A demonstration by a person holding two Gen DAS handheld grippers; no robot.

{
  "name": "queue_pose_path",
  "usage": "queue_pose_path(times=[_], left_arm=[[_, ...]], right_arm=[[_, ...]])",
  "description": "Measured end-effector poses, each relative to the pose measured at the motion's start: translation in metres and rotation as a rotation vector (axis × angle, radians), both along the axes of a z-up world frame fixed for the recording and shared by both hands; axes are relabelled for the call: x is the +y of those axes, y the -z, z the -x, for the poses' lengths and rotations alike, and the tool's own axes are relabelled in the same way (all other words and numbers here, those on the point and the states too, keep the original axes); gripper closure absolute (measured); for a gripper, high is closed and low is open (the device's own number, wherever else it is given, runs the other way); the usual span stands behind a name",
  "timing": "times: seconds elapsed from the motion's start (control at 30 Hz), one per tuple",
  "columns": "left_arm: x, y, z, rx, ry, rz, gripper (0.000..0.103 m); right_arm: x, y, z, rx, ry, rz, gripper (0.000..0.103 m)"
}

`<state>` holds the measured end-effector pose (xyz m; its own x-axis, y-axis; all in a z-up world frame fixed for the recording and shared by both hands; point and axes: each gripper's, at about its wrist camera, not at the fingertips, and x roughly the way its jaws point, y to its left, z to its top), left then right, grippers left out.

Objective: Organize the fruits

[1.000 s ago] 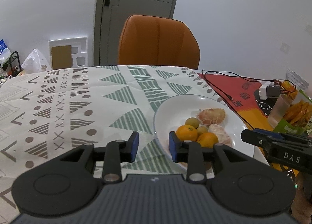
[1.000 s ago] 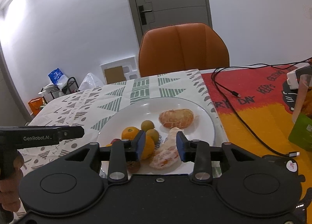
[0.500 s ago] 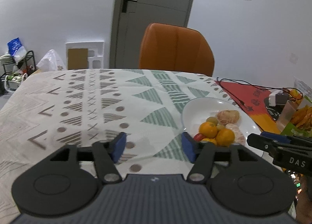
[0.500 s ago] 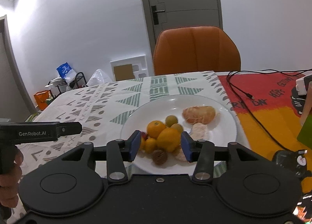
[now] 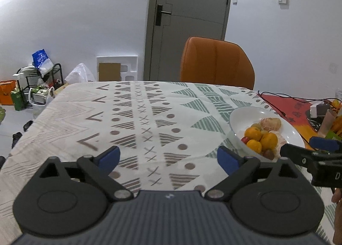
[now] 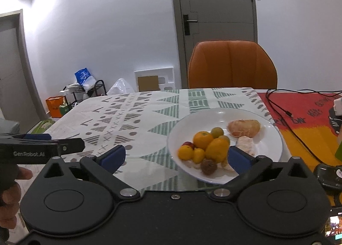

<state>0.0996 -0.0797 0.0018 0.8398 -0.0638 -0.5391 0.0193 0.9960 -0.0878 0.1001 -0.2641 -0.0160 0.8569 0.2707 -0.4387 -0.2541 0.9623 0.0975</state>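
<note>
My left gripper: jaws spread wide, nothing between them, only patterned tablecloth below. It hangs over the bare centre of the cloth, well left of the fruit. My guess is I'm parked clear so the other claw has room, or there's just nothing loose on this side to collect.

Right of that in the left wrist view, lower right of the frame: the white plate with the fruit pile. All fruit I can see sits on the plate, none on the cloth.

My right gripper: also released, holding nothing. Its right pad overlaps the plate's near rim in the picture. I can't tell if it touches. The spread looks like a pre-grasp width for one of the oranges, as a judgement.

On the plate, left to right: small orange, larger orange, big orange, brown round fruit in front, green ones behind, peeled citrus at the right.

Hard to read:
- a red fruit is mostly buried behind the oranges
- pale pieces at the near rim are blurred and partly hidden by my pad
- plate's near edge is cut off by the gripper body
- no target container visible, so I can't tell where "organized" ends up
</note>
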Motion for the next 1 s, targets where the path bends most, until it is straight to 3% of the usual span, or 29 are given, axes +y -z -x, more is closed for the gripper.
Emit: queue_pose_path(times=[1.0], left_arm=[[0.048,-0.035,0.088,-0.03,-0.03,-0.024,0.0]], right_arm=[[0.038,-0.034,0.085,-0.068,-0.027,-0.012,0.0]])
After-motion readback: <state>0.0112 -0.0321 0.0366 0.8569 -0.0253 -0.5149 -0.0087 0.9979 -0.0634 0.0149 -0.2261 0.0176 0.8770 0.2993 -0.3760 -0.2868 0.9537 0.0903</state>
